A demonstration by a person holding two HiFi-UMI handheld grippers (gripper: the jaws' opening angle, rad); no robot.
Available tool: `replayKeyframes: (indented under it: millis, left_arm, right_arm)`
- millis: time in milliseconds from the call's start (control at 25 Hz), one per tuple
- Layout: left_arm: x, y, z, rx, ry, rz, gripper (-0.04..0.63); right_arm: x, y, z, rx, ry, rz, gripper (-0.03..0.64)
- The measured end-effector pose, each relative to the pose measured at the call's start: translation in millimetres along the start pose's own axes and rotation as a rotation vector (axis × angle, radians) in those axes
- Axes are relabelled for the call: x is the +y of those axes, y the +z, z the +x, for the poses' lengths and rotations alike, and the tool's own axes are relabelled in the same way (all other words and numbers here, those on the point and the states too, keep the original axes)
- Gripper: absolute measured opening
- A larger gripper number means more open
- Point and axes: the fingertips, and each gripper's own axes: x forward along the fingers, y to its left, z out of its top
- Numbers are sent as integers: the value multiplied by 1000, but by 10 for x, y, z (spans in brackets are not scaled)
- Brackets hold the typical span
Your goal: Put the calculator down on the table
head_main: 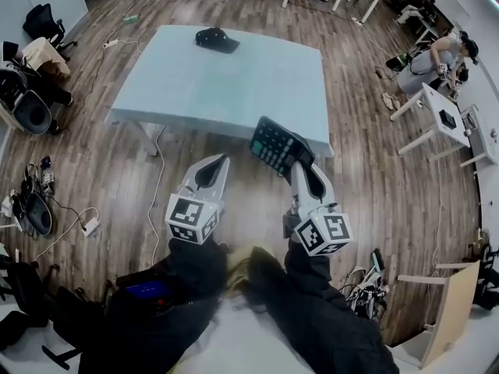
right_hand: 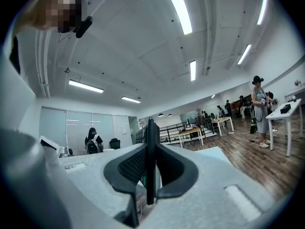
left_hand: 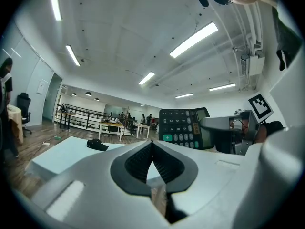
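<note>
A black calculator (head_main: 274, 144) with grey keys and one green key is clamped edge-on in my right gripper (head_main: 299, 164), whose jaws are shut on it; it hangs in the air at the near right corner of the pale blue table (head_main: 187, 84). In the right gripper view the calculator (right_hand: 151, 147) shows as a thin dark slab between the pads. My left gripper (head_main: 219, 163) is shut and holds nothing, short of the table's near edge. From the left gripper view the calculator (left_hand: 183, 128) faces me at right, keys visible.
A black cap (head_main: 216, 40) lies at the table's far side. Office chairs (head_main: 31, 92) and cables (head_main: 47, 209) are on the wood floor at left. A person (head_main: 433, 57) bends at white desks (head_main: 444, 119) on the right.
</note>
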Motion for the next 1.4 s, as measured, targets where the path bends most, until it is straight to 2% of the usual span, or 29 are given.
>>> replayKeyframes:
  millis: [280, 480, 720, 880, 1240, 1400]
  left_arm:
    - [193, -102, 13, 15, 3, -22, 0]
    - [284, -162, 178, 21, -9, -26, 0]
    - [656, -22, 514, 0, 46, -7, 0]
    - [841, 120, 811, -37, 86, 24, 0]
    - [1284, 142, 1799, 14, 84, 42, 0]
    - [1444, 296, 2305, 8, 95, 64, 0]
  right_arm:
    - [33, -107, 106, 9, -20, -6, 51]
    - [-102, -127, 288, 4, -38, -44, 51]
    - [-365, -37, 800, -12, -29, -57, 51]
    - [-527, 38, 1130, -20, -15, -97, 51]
    - [-1058, -12, 2104, -12, 20, -53, 51]
    - [-1347, 53, 2481, -11, 21, -36, 51]
